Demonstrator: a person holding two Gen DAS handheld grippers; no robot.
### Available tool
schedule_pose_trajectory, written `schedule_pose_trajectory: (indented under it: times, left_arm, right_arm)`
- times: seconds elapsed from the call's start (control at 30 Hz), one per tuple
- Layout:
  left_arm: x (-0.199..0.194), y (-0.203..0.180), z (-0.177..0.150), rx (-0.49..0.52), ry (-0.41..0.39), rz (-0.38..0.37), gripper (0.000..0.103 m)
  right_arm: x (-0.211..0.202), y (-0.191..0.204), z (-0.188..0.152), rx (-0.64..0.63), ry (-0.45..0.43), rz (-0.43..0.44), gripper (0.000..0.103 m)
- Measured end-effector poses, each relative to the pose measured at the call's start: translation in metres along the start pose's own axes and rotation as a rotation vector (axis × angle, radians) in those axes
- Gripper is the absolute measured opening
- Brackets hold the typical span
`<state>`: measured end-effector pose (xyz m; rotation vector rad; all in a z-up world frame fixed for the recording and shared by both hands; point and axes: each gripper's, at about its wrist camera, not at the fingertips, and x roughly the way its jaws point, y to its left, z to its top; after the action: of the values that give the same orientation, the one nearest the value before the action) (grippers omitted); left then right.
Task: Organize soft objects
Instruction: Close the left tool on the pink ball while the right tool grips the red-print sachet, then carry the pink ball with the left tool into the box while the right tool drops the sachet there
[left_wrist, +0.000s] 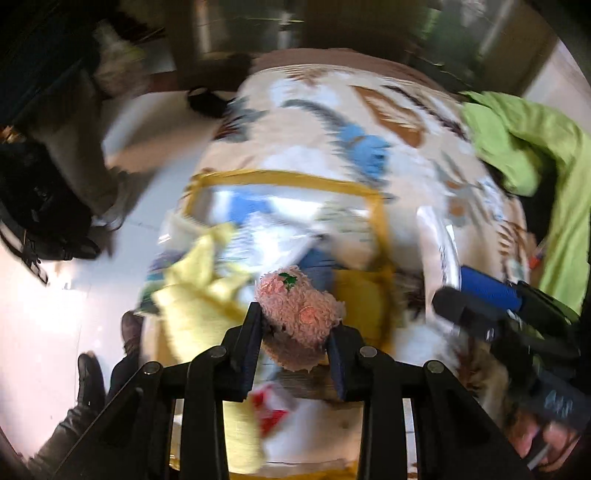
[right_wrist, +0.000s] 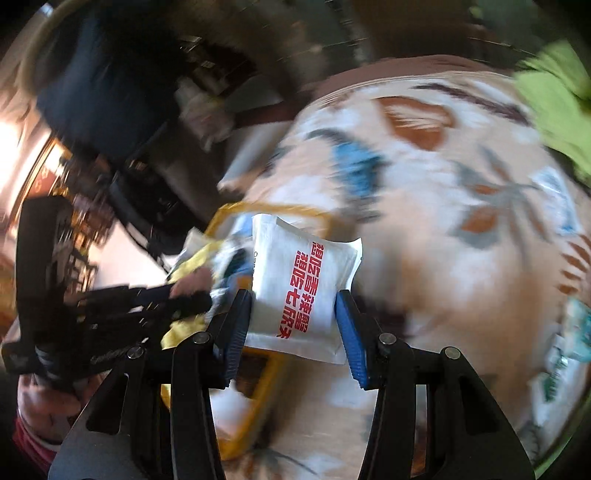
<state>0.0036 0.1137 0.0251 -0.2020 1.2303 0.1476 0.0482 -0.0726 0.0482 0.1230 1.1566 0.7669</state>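
Observation:
My left gripper (left_wrist: 295, 345) is shut on a pink fuzzy plush toy (left_wrist: 301, 310) with a green mark, held above a clear storage bag with yellow trim (left_wrist: 380, 221) on the bed. My right gripper (right_wrist: 293, 325) is shut on a white soft packet with red characters (right_wrist: 301, 280), held over the same yellow-trimmed bag (right_wrist: 266, 210). In the left wrist view the right gripper (left_wrist: 476, 291) shows at the right with its blue pads. In the right wrist view the left gripper (right_wrist: 184, 295) shows at the left with the pink toy (right_wrist: 192, 282).
The bag holds a yellow cloth (left_wrist: 199, 291) and blue and white packets. A patterned bedspread (left_wrist: 332, 110) covers the bed; a green garment (left_wrist: 535, 147) lies at its right. Small packets (right_wrist: 557, 206) lie on the bedspread. White floor (left_wrist: 44, 295) and dark bags are at left.

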Motion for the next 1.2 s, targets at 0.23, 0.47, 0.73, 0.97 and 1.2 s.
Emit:
schedule_pose_trajectory:
  times: [0.23, 0.47, 0.73, 0.97, 1.2]
  left_arm:
    - [0.031, 0.034, -0.016, -0.074, 0.046, 0.053, 0.032]
    - [0.036, 0.049, -0.019, -0.164, 0.045, -0.055, 0.038]
    - [-0.003, 0.047, -0.016, -0.168, -0.024, -0.071, 0.071]
    - [-0.018, 0.045, -0.018, -0.147, -0.078, -0.011, 0.071]
    - [-0.024, 0.004, -0.027, -0.063, -0.147, 0.028, 0.071]
  right_arm:
    - [0.058, 0.055, 0.000, -0.152, 0.100, -0.028, 0.047]
    - [0.082, 0.069, -0.013, -0.264, 0.156, -0.076, 0.048]
    - [0.052, 0.062, -0.010, -0.213, 0.159, 0.029, 0.055]
    - [0.037, 0.070, -0.017, -0.215, 0.152, 0.066, 0.055]
    - [-0.021, 0.037, -0.034, -0.098, 0.024, 0.127, 0.055]
